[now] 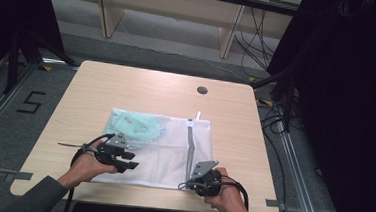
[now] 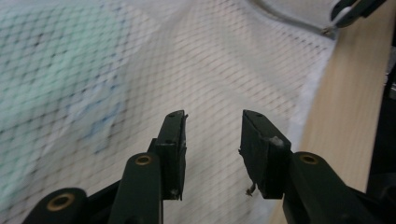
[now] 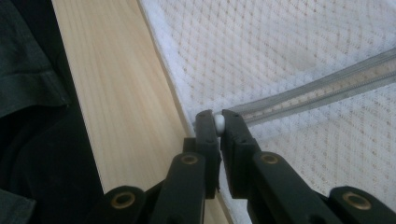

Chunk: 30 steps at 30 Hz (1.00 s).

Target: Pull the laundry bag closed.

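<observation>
Surroundings: a pale wooden desk (image 1: pixel 127 84) is carrying a white mesh laundry bag (image 1: pixel 168 149), with a round cable hole (image 1: pixel 202 90) lying near the far edge, well apart from the bag.
Bag contents: a mint-green garment (image 1: pixel 139 127) is sitting inside the left end of the bag, showing through the mesh.
Zip: a grey zipper (image 1: pixel 190 144) is running across the bag near its right end, from far edge to near edge.
Left claw (image 1: pixel 131 161): it is hovering over the bag's near left part, jaws standing partly apart with nothing between them but mesh below.
Right claw (image 1: pixel 189 182): it is pinching a small white zipper pull (image 3: pixel 218 122) at the bag's near right corner, jaws almost together.
Left gripper view: it is showing the green blur through the netting and the mesh weave up close.
Right gripper view: it is showing the pull clamped between the pads, beside the desk's bare edge and a dark sleeve (image 3: pixel 28 60).
</observation>
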### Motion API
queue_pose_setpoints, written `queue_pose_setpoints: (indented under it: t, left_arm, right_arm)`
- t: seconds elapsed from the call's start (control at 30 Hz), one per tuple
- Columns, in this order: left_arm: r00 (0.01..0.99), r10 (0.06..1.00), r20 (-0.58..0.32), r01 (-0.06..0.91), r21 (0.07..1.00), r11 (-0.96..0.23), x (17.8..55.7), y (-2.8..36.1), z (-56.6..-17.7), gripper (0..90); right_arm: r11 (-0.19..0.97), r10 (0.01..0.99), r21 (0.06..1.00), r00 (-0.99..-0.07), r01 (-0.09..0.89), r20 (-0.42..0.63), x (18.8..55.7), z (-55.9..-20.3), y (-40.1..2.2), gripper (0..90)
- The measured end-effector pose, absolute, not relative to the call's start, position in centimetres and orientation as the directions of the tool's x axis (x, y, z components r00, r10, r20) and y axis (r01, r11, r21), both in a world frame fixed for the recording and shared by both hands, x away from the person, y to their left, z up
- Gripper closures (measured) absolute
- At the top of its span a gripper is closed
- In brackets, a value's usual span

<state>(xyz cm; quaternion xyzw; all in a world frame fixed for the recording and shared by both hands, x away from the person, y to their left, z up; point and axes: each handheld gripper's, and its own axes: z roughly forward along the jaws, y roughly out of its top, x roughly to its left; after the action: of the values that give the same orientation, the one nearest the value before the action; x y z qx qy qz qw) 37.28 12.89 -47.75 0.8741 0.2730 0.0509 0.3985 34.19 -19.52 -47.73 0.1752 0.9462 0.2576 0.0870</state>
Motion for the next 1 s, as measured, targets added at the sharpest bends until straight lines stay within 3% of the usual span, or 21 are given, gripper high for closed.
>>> queue_pose_setpoints:
  t: [0.43, 1.0]
  left_arm:
    - [0.928, 0.359, -0.101, 0.302, 0.767, -0.567, 34.9, 6.3, -48.4, 56.5]
    - [0.939, 0.332, -0.089, 0.27, 0.789, -0.553, 34.1, 1.5, -50.4, 59.2]
  right_arm:
    - [0.775, 0.4, 0.551, -0.915, 0.308, -0.05, 35.3, -46.6, -19.5, 86.6]
    - [0.736, 0.427, 0.586, -0.904, 0.339, -0.014, 35.4, -46.2, -19.5, 86.6]
